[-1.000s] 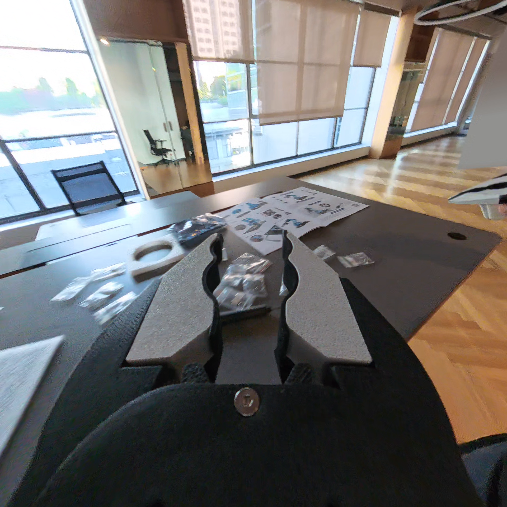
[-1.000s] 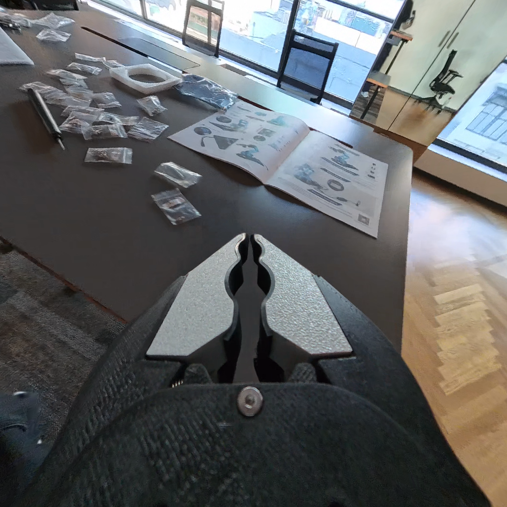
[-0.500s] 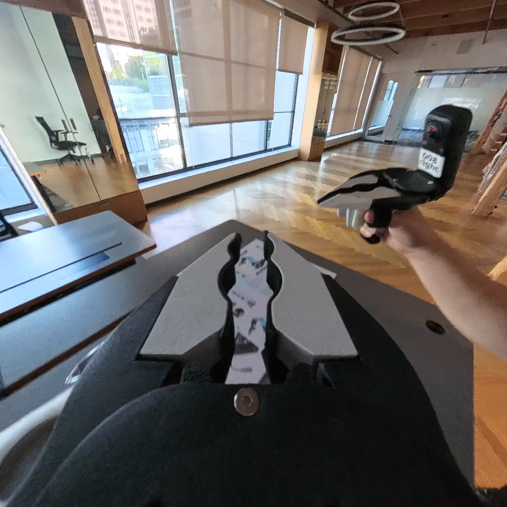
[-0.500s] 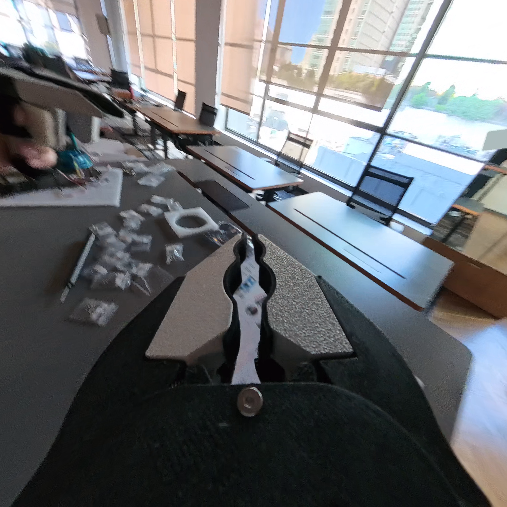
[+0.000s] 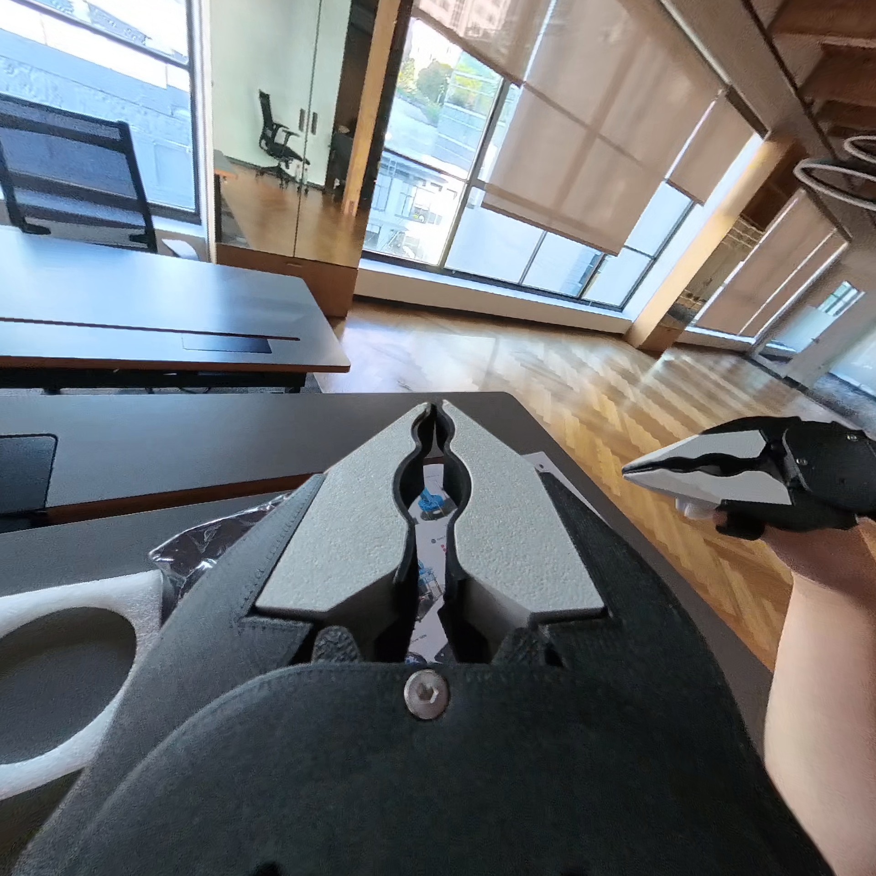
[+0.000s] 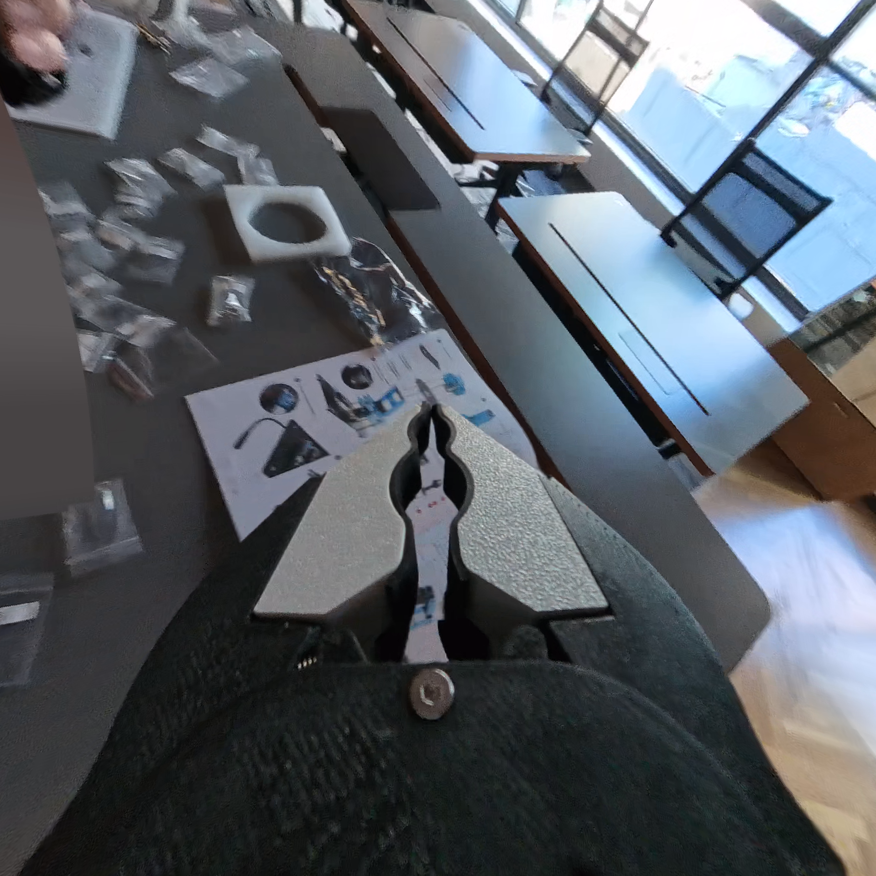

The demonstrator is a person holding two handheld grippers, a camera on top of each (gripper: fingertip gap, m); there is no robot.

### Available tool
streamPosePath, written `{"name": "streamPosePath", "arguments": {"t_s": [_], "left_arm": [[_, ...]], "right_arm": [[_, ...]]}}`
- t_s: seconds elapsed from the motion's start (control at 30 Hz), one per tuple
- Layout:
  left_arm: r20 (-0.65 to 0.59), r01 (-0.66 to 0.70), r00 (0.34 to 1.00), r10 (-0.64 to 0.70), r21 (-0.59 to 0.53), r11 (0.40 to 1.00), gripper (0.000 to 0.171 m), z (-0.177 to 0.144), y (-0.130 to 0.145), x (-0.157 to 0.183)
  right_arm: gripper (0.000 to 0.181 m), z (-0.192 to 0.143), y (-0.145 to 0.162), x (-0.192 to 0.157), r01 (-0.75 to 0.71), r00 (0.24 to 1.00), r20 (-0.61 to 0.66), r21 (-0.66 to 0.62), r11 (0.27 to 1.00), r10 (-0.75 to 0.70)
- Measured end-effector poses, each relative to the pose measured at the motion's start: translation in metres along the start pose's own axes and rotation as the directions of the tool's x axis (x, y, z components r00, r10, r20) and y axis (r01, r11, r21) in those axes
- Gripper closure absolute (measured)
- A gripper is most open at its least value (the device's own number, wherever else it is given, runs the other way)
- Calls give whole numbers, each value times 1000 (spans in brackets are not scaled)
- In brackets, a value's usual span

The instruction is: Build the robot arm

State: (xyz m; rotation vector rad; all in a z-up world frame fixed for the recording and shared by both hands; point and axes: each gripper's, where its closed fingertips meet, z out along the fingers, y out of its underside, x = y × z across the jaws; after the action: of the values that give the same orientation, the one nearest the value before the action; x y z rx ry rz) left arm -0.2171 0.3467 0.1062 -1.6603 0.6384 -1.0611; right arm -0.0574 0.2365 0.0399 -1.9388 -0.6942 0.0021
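Observation:
My left gripper [image 5: 438, 408] is shut and empty, held above the dark table [image 5: 189, 450]. An open picture booklet [image 5: 429, 502] shows through the gap between its fingers. A white foam frame with a round hole [image 5: 71, 663] and a dark foil bag [image 5: 199, 554] lie at its left. My right gripper [image 5: 625, 469], in a hand, is shut and hovers at the right, off the table edge. In the right wrist view the right gripper [image 6: 432, 410] is shut and empty over the booklet [image 6: 294, 426]. Beyond it lie the foil bag [image 6: 369, 294], the foam frame [image 6: 284, 225] and several small clear bags [image 6: 142, 189].
A white board [image 6: 80, 80] lies at the table's far left end, with a blurred hand [image 6: 33, 42] over it. More tables [image 5: 142, 308] and a black chair [image 5: 71, 175] stand towards the windows. Wooden floor [image 5: 592, 379] lies past the table's right edge. Spacing between my two grippers at the tips: around 20 cm.
My left gripper was open a second ago and is now shut. It swung right, from the small bags to the booklet. The right view tipped down onto the booklet.

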Motion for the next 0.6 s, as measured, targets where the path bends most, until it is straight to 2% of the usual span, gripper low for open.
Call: {"name": "streamPosePath", "arguments": {"t_s": [0.03,0.1,0.17,0.23,0.27,0.33,0.4,0.47,0.6], "left_arm": [[14,-1,1000,1,-3,1000,171,2,-1,-2],[47,-56,997,57,-25,998,171,9,3,-1],[74,-128,987,140,-150,980,171,16,21,-4],[43,-152,983,176,-328,932,171,20,53,-9],[15,-123,990,142,-409,904,171,19,70,-10],[-3,-34,999,38,-544,838,171,16,99,-15],[35,0,999,29,-635,773,171,10,120,-28],[77,14,996,53,-686,728,171,4,132,-40],[83,15,995,52,-652,758,171,8,124,-38]], "right_arm": [[181,4,1,4,3,1000,-12,-6,1000,-3],[181,15,7,-6,-35,997,70,-40,999,38],[181,25,27,-13,-36,992,116,-138,990,53],[181,33,54,-20,-10,986,157,-271,963,54],[181,36,65,-26,10,981,185,-315,949,51],[181,38,79,-44,35,957,283,-347,937,69],[181,38,88,-54,27,936,336,-361,932,103],[181,38,97,-56,11,927,349,-395,919,139],[181,46,104,-53,-7,926,344,-396,918,155]]}}
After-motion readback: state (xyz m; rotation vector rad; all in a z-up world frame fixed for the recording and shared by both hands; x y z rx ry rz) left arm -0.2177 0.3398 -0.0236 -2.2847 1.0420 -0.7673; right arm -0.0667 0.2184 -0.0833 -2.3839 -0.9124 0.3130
